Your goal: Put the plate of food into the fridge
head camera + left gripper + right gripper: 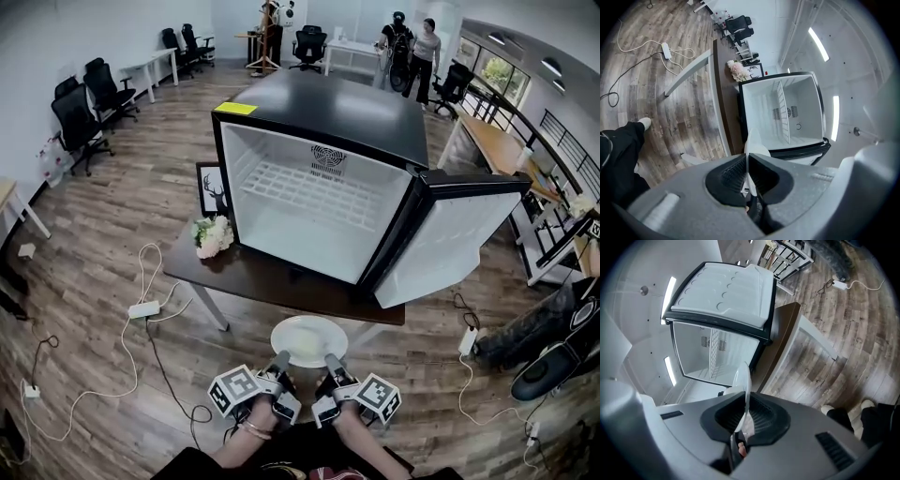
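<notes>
A white plate (308,339) hangs in the air just in front of the dark table's near edge. My left gripper (282,360) is shut on its near left rim, my right gripper (330,361) on its near right rim. The plate's rim (749,161) shows edge-on between the left jaws, and the rim (744,397) likewise between the right jaws. I cannot make out any food on it. The black fridge (323,122) stands on the table ahead, its door (450,246) swung open to the right. Its white inside holds a bare wire shelf (314,194).
The brown table (248,272) also carries a flower bunch (214,236) and a framed picture (212,187) left of the fridge. Cables and power strips (143,308) lie on the wood floor. Office chairs (82,108) stand at the left. Two people (412,56) stand at the back.
</notes>
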{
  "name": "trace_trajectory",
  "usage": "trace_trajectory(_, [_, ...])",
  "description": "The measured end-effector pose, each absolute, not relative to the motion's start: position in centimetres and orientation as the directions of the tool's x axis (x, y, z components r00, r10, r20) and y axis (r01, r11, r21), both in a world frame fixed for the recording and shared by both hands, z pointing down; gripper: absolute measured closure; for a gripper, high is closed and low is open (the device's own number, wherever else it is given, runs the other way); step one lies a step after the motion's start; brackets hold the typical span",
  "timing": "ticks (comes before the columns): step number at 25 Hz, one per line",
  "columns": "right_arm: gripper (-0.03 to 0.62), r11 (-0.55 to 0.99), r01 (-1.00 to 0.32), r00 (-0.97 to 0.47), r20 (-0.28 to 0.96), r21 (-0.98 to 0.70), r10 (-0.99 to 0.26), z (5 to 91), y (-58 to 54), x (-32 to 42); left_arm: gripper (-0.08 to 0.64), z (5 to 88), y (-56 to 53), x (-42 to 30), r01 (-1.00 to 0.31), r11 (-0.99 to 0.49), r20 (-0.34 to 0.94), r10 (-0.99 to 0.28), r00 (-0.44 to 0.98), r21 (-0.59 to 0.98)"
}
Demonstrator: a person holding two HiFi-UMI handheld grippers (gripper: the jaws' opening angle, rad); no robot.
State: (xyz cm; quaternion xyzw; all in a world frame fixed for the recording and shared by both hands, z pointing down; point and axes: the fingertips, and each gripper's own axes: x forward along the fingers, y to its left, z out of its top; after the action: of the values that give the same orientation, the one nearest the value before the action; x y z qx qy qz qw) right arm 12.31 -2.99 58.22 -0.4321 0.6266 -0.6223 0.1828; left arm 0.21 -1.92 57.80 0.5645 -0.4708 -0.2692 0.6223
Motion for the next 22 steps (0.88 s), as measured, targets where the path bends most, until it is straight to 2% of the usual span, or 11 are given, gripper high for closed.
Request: trace_trajectory(22, [0.557,-0.183,-0.269,-0.429,0.288,-0.946,-0.856,57.1,-13.8,3.6,0.541,56.4,-14.5,-8.6,-0.245,0.164,0.274,-0.799,0.535,0.956])
